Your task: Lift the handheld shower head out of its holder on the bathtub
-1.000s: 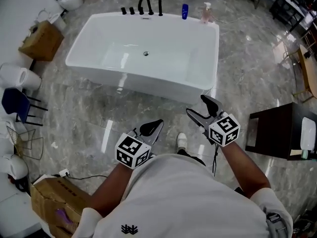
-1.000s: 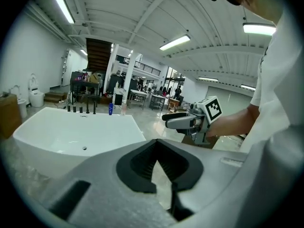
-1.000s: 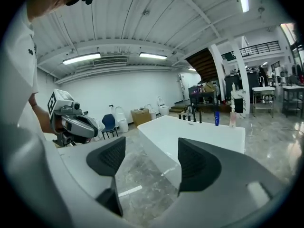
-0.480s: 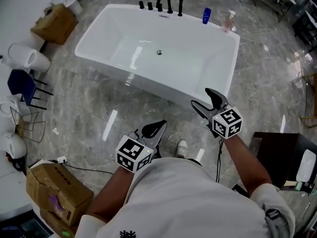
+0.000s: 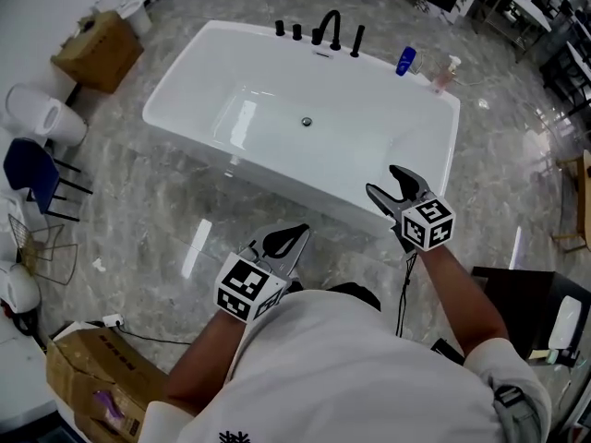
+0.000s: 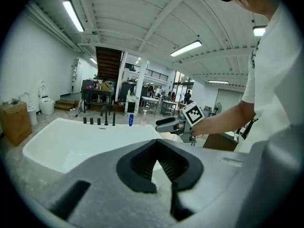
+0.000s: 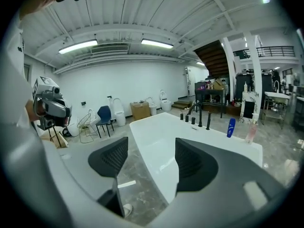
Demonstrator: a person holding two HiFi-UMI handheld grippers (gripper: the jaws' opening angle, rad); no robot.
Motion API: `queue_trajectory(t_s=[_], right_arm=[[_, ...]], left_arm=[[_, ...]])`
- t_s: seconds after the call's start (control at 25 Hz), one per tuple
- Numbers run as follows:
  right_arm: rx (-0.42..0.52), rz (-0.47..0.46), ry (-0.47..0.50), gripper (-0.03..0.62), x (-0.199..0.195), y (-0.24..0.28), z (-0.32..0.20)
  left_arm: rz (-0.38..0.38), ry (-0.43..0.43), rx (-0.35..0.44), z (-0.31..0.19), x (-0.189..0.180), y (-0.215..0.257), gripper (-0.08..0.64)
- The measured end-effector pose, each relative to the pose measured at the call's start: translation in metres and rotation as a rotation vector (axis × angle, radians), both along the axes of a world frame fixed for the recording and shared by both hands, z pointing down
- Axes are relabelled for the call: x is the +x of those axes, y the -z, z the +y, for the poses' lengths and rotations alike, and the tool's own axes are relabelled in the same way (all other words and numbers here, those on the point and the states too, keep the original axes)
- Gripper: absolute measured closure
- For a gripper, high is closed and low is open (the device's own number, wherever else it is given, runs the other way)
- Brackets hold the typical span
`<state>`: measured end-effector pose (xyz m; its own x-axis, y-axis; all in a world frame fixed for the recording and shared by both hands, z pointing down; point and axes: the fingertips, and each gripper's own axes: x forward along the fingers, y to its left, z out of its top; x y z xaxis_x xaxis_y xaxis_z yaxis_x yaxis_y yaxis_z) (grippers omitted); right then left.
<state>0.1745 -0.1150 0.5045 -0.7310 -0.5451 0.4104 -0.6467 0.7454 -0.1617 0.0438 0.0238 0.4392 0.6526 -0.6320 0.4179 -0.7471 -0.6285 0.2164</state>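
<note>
The white bathtub (image 5: 194,72) fills the upper middle of the head view. On its far rim stands a black tap set, and the slim upright handheld shower head (image 5: 356,41) sits in its holder at the right end of that set. It also shows far off as a thin black shower head (image 7: 208,120) and, smaller still, a shower head (image 6: 113,119). My right gripper (image 5: 383,181) hangs over the tub's near right rim, open; its jaws have just been closing a little with nothing between them. My left gripper (image 5: 292,236) is over the floor short of the tub, shut and empty.
A blue bottle (image 5: 405,61) and a pink pump bottle (image 5: 448,72) stand on the far rim right of the taps. Cardboard boxes (image 5: 97,49), toilets (image 5: 42,118), a blue chair (image 5: 32,173) and a wire basket (image 5: 37,247) line the left. A dark table (image 5: 526,293) stands at right.
Both grippers have come closer to the tub. The right one went from over the floor to over the tub's near rim, and the tub looks larger and nearer.
</note>
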Motion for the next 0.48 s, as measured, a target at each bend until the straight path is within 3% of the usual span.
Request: queue_trajectory(t_s=[0.24,0.48], right_arm=[[-0.012,0.036,-0.053,0.282,-0.036,-0.02,-0.056],[-0.017,0.067,-0.051,0.296,-0.044,-0.036,-0.147]], left_arm=[[-0.001,0.01,0.0,-0.035,-0.066,-0.004,0.554],[0.038,0.085,-0.023,-0.087,-0.084,-0.008,0.554]])
